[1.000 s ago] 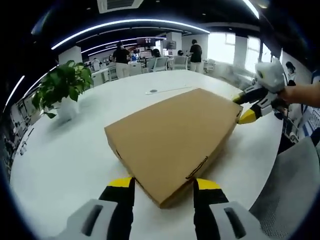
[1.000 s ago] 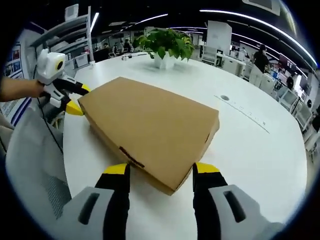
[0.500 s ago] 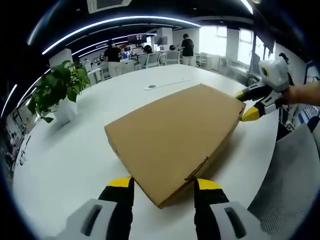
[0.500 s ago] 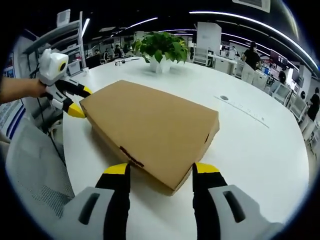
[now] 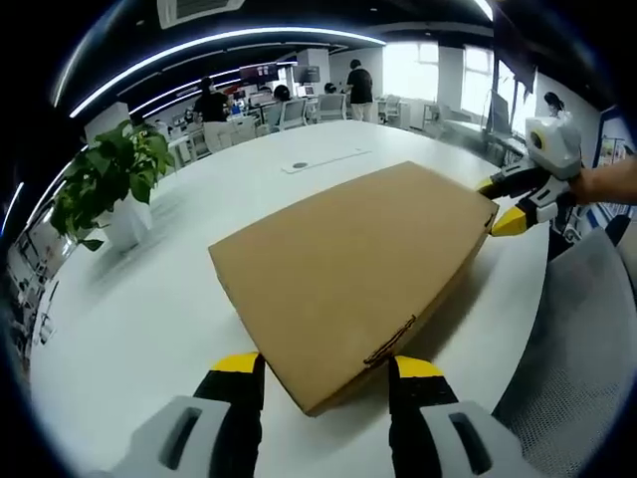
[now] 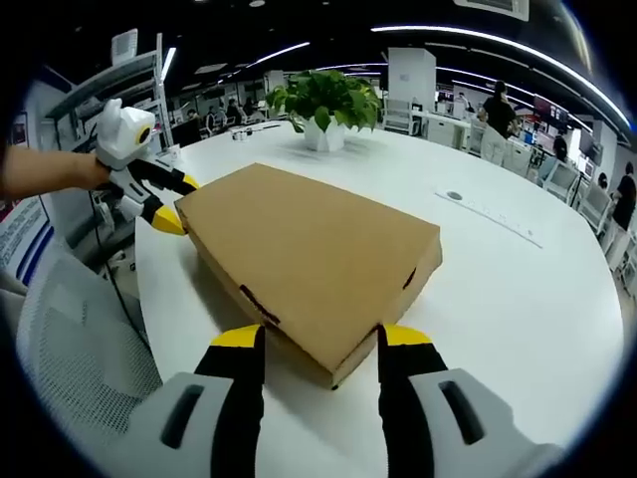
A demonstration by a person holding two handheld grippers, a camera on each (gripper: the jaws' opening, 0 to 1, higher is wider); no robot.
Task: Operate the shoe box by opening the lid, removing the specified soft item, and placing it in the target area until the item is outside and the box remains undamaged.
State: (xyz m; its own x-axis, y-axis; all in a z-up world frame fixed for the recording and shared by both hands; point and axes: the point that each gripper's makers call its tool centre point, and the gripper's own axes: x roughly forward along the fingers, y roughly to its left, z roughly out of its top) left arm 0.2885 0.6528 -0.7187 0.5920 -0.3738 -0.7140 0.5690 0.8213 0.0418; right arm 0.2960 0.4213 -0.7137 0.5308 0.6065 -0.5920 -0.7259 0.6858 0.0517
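Observation:
A flat brown cardboard shoe box [image 5: 348,269] lies on the white round table [image 5: 129,309] with its lid down. My left gripper [image 5: 326,366] is open, and its yellow-tipped jaws stand on either side of the box's near corner. At the opposite corner my right gripper [image 5: 503,204], held by a hand, is open around that corner. In the right gripper view the box [image 6: 309,249] points a corner between the right gripper's [image 6: 320,339] open jaws. My left gripper [image 6: 177,202] straddles the far left corner there. The box's contents are hidden.
A potted green plant [image 5: 105,179] [image 6: 323,100] stands on the table beyond the box. A grey mesh chair [image 5: 587,339] [image 6: 70,349] sits at the table's edge. A small round port [image 6: 455,196] is set in the tabletop. People stand among desks far behind.
Both views have shifted a little as the hands edged in toward the box's corners. The box has stayed in place with its lid down.

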